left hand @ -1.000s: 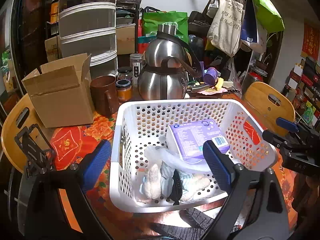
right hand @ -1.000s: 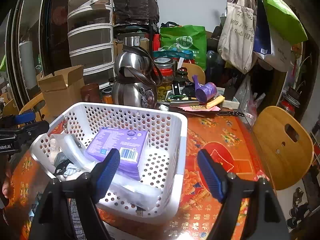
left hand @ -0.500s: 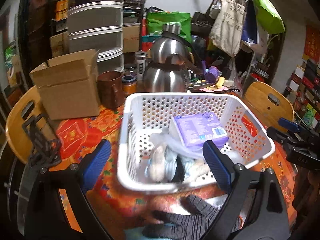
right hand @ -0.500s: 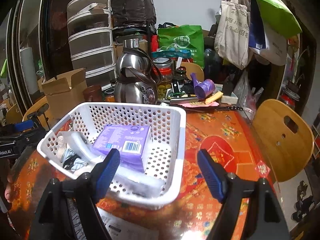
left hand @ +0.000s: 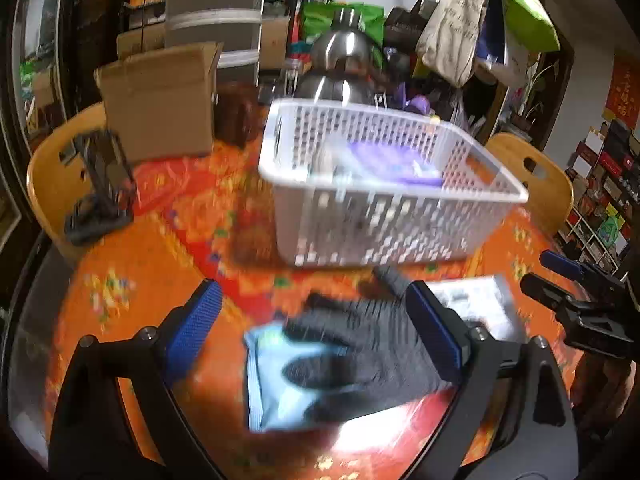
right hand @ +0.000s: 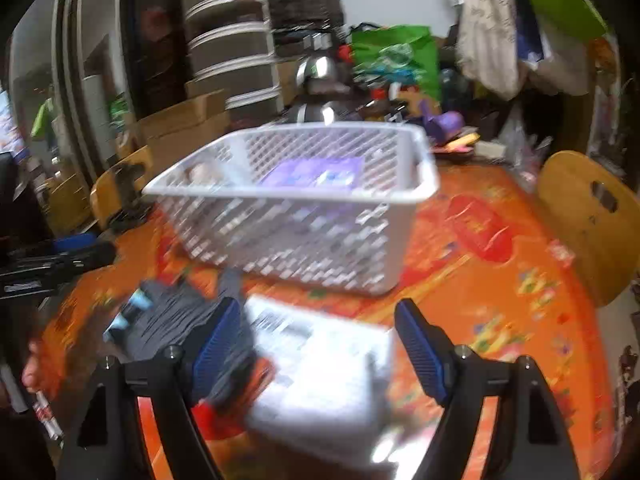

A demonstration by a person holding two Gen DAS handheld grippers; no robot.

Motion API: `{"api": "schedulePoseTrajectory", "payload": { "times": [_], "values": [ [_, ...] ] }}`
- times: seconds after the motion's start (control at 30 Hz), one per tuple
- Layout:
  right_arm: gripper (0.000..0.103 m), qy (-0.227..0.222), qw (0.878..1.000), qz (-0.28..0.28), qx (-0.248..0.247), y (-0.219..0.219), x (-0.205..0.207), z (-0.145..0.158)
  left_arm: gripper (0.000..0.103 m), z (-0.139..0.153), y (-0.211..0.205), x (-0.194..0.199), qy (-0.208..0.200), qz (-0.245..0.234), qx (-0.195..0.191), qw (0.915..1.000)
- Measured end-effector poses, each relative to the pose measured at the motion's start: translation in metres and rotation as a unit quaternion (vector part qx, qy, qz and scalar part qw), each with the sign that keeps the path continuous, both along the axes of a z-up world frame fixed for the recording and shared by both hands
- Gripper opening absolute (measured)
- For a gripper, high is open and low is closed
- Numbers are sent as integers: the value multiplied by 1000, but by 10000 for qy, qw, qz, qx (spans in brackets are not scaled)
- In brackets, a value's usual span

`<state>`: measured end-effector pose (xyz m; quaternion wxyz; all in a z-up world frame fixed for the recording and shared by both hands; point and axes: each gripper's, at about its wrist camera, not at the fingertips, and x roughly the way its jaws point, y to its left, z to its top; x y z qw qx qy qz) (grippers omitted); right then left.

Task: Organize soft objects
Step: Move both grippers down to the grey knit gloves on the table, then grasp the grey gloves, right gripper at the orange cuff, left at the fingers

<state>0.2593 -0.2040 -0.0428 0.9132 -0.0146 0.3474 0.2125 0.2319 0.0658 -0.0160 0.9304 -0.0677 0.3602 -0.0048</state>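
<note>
A white perforated basket (left hand: 384, 224) stands on the red-orange tablecloth and holds a purple pack (left hand: 396, 160) and some soft items. It also shows in the right wrist view (right hand: 304, 232). In front of it lie a dark knitted glove (left hand: 360, 356) on a light blue cloth (left hand: 276, 384), and a shiny white wrapped pack (right hand: 320, 376). My left gripper (left hand: 316, 332) is open over the glove. My right gripper (right hand: 320, 344) is open over the white pack, with the glove (right hand: 172, 320) at its left finger. Both views are blurred.
A cardboard box (left hand: 160, 96), steel kettles (left hand: 344, 60), drawers and hanging bags crowd the far side of the table. Wooden chair backs stand at the left (left hand: 52, 168) and right (right hand: 588, 216). A black stand (left hand: 100, 184) sits near the left chair.
Both grippers have pulled back and down from the basket. The glove, blue cloth and white pack in front of the basket have come into view between the fingers.
</note>
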Motion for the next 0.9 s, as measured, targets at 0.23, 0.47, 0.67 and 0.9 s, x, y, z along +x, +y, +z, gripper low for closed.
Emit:
{"api": "schedulePoseTrajectory", "payload": {
  "times": [0.23, 0.47, 0.67, 0.9],
  "values": [
    [55, 471, 9976, 507, -55, 29, -7, -35, 92, -48, 5, -8, 372, -21, -143, 9992],
    [40, 732, 9951, 656, 46, 35, -5, -54, 79, -72, -8, -7, 525, -213, -123, 9983],
    [32, 621, 9956, 701, -21, 38, -10, -59, 60, -74, -11, -10, 425, -352, -195, 9983],
    [25, 464, 9967, 652, -106, 42, -15, -55, 38, -70, -18, -17, 172, -543, -92, 9983]
  ]
}}
